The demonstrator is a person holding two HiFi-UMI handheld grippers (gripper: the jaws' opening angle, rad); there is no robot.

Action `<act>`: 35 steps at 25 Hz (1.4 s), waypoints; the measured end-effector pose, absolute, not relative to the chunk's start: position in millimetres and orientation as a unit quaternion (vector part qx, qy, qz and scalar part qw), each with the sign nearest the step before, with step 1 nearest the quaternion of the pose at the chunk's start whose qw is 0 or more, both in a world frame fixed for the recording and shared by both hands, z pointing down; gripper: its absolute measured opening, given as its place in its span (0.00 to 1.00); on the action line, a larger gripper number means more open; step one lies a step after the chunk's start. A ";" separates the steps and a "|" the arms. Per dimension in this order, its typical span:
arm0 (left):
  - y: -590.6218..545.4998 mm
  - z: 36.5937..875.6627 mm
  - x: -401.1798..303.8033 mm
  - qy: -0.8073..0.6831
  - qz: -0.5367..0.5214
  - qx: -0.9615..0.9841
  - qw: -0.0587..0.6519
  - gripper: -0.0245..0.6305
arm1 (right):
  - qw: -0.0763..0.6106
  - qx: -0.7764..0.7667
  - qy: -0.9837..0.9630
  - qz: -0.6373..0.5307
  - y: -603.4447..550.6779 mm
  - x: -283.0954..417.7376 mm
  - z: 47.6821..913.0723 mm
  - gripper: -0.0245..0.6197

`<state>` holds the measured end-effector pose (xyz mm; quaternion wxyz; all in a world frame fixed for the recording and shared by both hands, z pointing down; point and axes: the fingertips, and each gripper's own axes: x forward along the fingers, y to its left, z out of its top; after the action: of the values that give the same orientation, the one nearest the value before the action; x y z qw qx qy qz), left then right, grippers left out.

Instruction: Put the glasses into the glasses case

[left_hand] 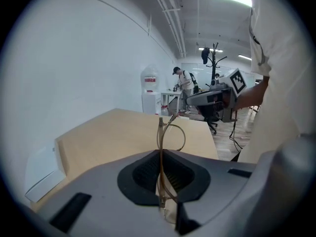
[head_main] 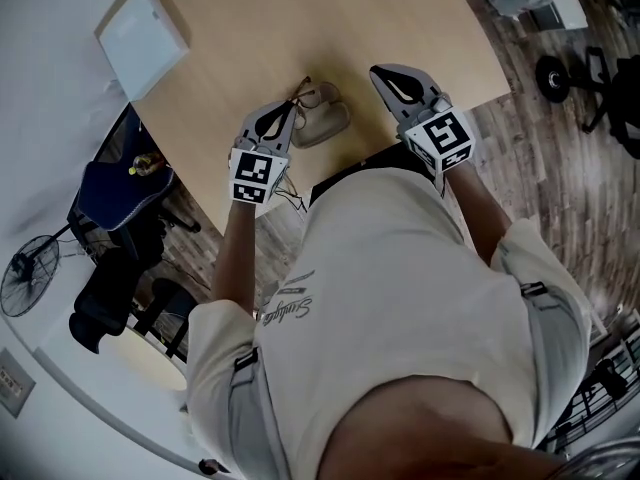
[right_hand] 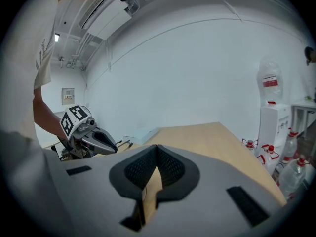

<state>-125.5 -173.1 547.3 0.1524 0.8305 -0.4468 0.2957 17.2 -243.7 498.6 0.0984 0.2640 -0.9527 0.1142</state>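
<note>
The left gripper (left_hand: pixel 160 153) has its fingers clamped on the thin gold glasses (left_hand: pixel 161 132). The glasses stand on edge, their long axis running straight out from the fingertips toward the far right, just above the far end of the beige glasses case (head_main: pixel 322 125). The case lies on the bench (head_main: pixel 300 18) near its near edge. The right gripper (right_hand: pixel 157 148) hovers to the right, its fingers together on nothing.

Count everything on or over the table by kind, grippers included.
Grippers: 2 (left gripper, right gripper)
Glasses: 1
Glasses case: 1
White flat box: 1
Total: 5
</note>
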 end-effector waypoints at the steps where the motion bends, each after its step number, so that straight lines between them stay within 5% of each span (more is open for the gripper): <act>1: -173.7 551.8 -125.8 -0.440 0.300 0.833 0.153 0.08 | 0.102 0.266 -0.952 0.113 -242.8 15.8 499.4 0.03; 15: -152.8 634.5 -113.7 -0.317 0.390 0.838 0.213 0.08 | 0.118 0.300 -0.938 0.129 -235.3 18.7 515.1 0.03; 35: -139.4 676.0 -101.9 -0.216 0.471 0.830 0.204 0.08 | 0.130 0.306 -0.934 0.135 -224.6 20.9 523.4 0.03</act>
<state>-101.9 -139.4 676.0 0.2038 0.8304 -0.2160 0.4714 20.9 -224.6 523.4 0.1296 0.3055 -0.9336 0.1352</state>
